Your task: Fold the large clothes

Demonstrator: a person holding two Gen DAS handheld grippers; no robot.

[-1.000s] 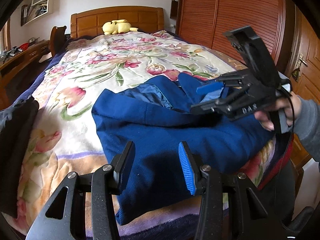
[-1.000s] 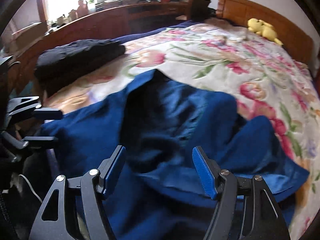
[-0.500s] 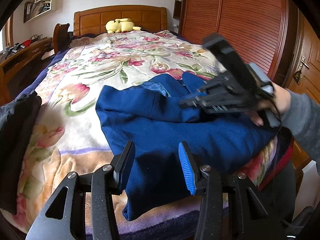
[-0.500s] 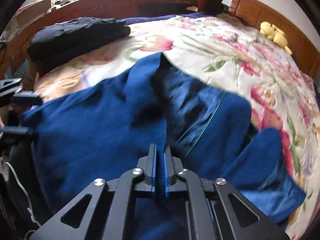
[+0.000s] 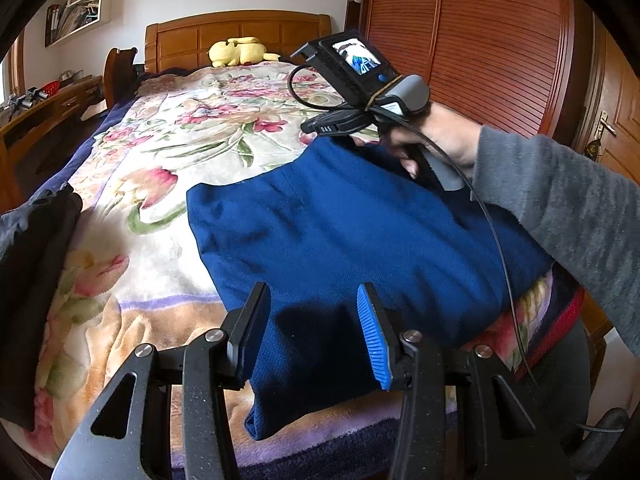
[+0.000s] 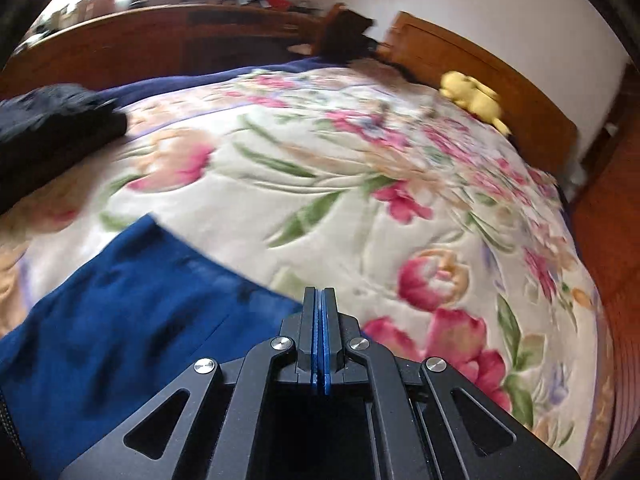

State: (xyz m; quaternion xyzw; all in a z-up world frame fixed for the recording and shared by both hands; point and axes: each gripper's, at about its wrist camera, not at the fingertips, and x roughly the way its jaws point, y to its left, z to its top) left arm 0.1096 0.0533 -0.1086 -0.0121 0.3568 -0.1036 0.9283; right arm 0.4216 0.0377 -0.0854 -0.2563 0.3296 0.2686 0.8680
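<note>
A: We're at a wide bed under a cream quilted spread printed with pink tulips (image 6: pixel 360 200), a wooden headboard (image 5: pixel 240 26) at the far end and a red-brown slatted wardrobe (image 5: pixel 460 40) close along one side.

B: Starting at our right gripper (image 6: pixel 319 340): its blue pads are pressed flat together with nothing between them. A second ago they stood wide over the garment; they snapped to and we've swept that hand across.

A: And the large dark blue knitted garment (image 5: pixel 340 232)?

B: The loose lining and flopped sleeve that showed a moment ago are gone from the top. It now lies as one flat, roughly rectangular panel at the near end of the bed, its far edge straight. We read that as one fold laid over and smoothed by the closed claw.

A: Our left gripper (image 5: pixel 316 332)?

B: Half open, hovering over the near edge of the blue cloth, gripping nothing; it hasn't shifted.

A: Edges and room?

B: The near corner of the garment hangs just over the foot of the bed, so we'd be wary of dragging it nearer. A black folded garment (image 6: pixel 52 128) sits at the left edge, well apart. Toward the yellow plush toy (image 5: pixel 238 50) the spread is open, plenty of space for folding away from us.
</note>
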